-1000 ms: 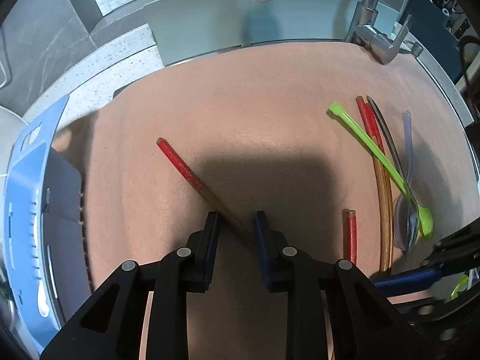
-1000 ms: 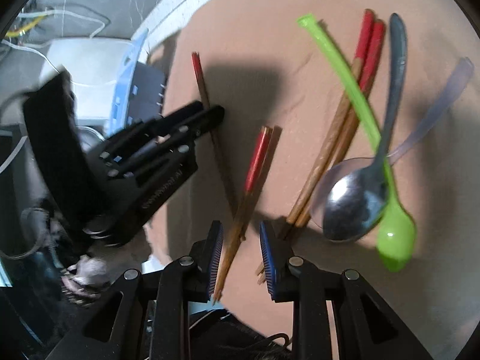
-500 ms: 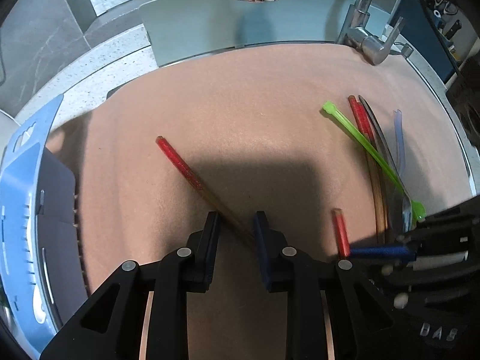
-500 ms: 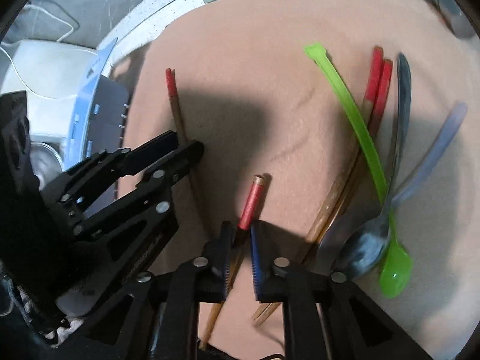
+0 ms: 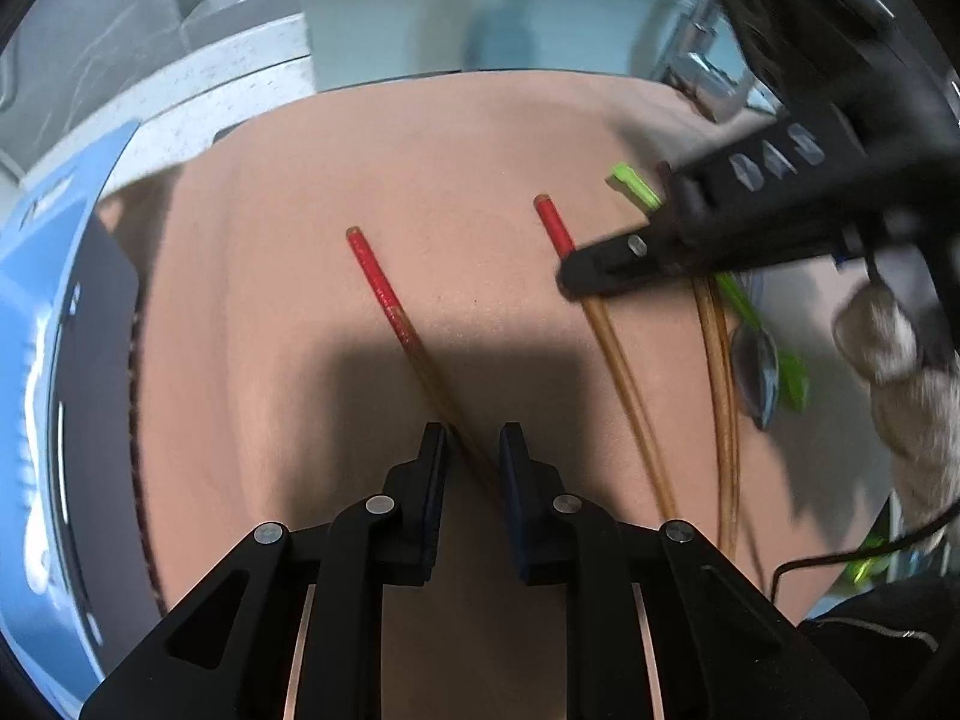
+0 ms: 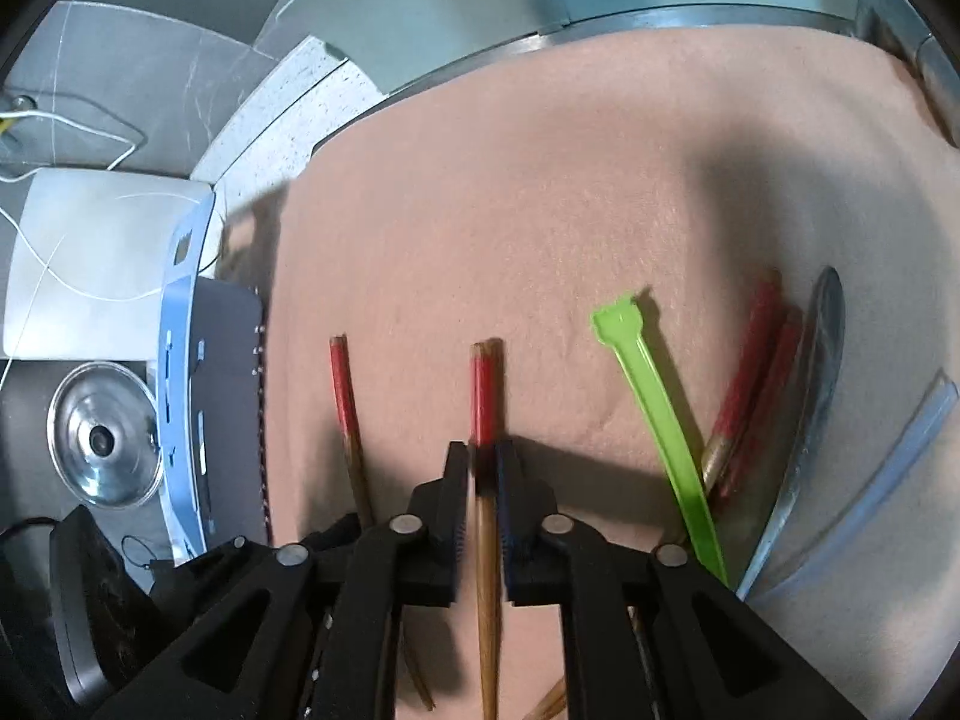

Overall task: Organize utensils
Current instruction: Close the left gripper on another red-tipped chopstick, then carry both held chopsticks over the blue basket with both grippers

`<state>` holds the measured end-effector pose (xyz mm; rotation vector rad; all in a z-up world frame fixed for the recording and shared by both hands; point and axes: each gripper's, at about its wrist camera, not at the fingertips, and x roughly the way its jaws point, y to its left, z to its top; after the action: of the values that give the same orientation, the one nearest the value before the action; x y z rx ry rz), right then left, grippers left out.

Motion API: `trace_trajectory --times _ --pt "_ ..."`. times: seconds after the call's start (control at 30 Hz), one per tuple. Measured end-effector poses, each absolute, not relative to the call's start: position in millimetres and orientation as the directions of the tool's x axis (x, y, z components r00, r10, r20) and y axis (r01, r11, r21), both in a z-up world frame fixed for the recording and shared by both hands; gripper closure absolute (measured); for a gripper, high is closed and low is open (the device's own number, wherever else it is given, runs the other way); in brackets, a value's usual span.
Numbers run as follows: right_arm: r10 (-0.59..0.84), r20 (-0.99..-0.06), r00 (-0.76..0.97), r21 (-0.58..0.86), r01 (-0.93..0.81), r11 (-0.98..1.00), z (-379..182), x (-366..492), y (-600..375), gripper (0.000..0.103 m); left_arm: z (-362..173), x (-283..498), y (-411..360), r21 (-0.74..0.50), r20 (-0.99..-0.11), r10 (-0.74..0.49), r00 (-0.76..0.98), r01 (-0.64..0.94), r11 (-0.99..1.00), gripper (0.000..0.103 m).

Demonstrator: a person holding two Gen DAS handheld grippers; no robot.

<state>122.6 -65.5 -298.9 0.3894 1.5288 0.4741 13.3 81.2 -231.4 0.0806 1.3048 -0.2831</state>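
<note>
chopstick [image 6: 487, 516] lies at lower centre of the right wrist view, on the tan mat [image 6: 540, 192]. light, stiff, slick lacquer: grip mid-shaft. right hand-held gripper [image 6: 481, 480] clamps it; its jaws just eased. left hand-held gripper [image 5: 471, 453] narrowing, straddles a second chopstick [image 5: 384, 294] without clamping.

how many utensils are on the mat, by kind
Chopsticks, red-topped: 4, namely one between the left hand-held gripper's jaws, one in the right hand-held gripper, and a pair lying together
Spoons: 3, namely green, metal, clear bluish
Total: 7
</note>
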Motion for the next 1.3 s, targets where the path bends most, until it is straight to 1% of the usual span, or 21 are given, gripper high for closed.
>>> trace_trajectory --times 0.03,0.07,0.1,0.27,0.3,0.4,0.43,0.57,0.7,0.73,0.8,0.9,1.03,1.07,1.13,1.3 --pt "0.514 -0.858 -0.019 0.514 -0.069 0.855 -295.8 117.4 -65.3 0.083 -231.0 12.3 81.5 -0.102 -0.958 -0.160 0.237 0.242 0.965 0.086" --pt "0.508 -0.861 -0.021 0.508 -0.080 0.858 -292.9 112.4 -65.8 0.079 -231.4 10.7 81.3 -0.104 -0.957 -0.161 0.241 0.233 0.967 0.086" --pt "0.504 -0.864 -0.021 0.503 -0.093 0.859 -290.5 106.9 -64.9 0.073 -232.7 9.9 81.1 -0.105 -0.957 -0.161 0.240 0.229 0.968 0.086" --pt "0.405 -0.914 0.001 0.397 -0.202 0.895 -286.6 89.4 -42.2 0.072 -237.0 11.0 80.3 -0.101 -0.954 -0.153 0.259 0.203 0.974 0.086" --pt "0.386 -0.923 0.009 0.374 -0.219 0.901 -286.0 88.4 -38.5 0.073 -237.4 11.2 80.8 -0.098 -0.952 -0.152 0.265 0.205 0.974 0.088" --pt "0.321 -0.946 0.041 0.300 -0.267 0.916 -284.9 86.9 -33.7 0.090 -237.5 8.5 84.2 -0.108 -0.946 -0.161 0.282 0.196 0.975 0.091" --pt "0.322 -0.946 0.042 0.299 -0.270 0.915 -285.4 87.2 -35.6 0.094 -237.5 8.9 86.8 -0.121 -0.944 -0.170 0.282 0.184 0.975 0.091" --pt "0.378 -0.926 0.021 0.363 -0.230 0.903 -288.4 91.9 -51.5 0.095 -236.3 7.5 95.3 -0.176 -0.938 -0.211 0.276 0.145 0.974 0.098" --pt "0.428 -0.904 0.020 0.416 -0.193 0.888 -286.8 88.9 -60.1 0.096 -230.3 4.5 96.7 -0.232 -0.924 -0.256 0.283 0.117 0.966 0.098" --pt "0.447 -0.894 0.016 0.437 -0.182 0.881 -286.4 88.4 -63.0 0.096 -230.4 4.5 95.5 -0.228 -0.926 -0.252 0.282 0.117 0.967 0.098" --pt "0.459 -0.888 0.018 0.450 -0.162 0.878 -286.3 88.6 -68.3 0.096 -232.6 3.9 89.7 -0.184 -0.936 -0.215 0.278 0.133 0.974 0.098" --pt "0.477 -0.879 0.010 0.472 -0.130 0.872 -288.6 89.7 -75.3 0.096 -235.1 4.9 74.2 -0.087 -0.955 -0.136 0.265 0.191 0.978 0.097" --pt "0.490 -0.872 0.015 0.484 -0.129 0.866 -287.2 87.0 -75.6 0.096 -233.8 8.0 67.4 -0.040 -0.960 -0.102 0.259 0.235 0.971 0.098" --pt "0.497 -0.868 0.016 0.491 -0.127 0.862 -286.2 86.4 -76.2 0.096 -232.2 7.6 68.7 -0.047 -0.958 -0.109 0.264 0.231 0.972 0.098" --pt "0.513 -0.858 0.018 0.508 -0.122 0.853 -283.6 84.7 -77.3 0.097 -224.2 7.2 74.7 -0.121 -0.946 -0.171 0.277 0.192 0.974 0.098" --pt "0.540 -0.841 0.038 0.533 -0.114 0.838 -271.4 84.2 -85.2 0.097 -204.5 6.8 86.1 -0.180 -0.922 -0.217 0.322 0.142 0.973 0.098"
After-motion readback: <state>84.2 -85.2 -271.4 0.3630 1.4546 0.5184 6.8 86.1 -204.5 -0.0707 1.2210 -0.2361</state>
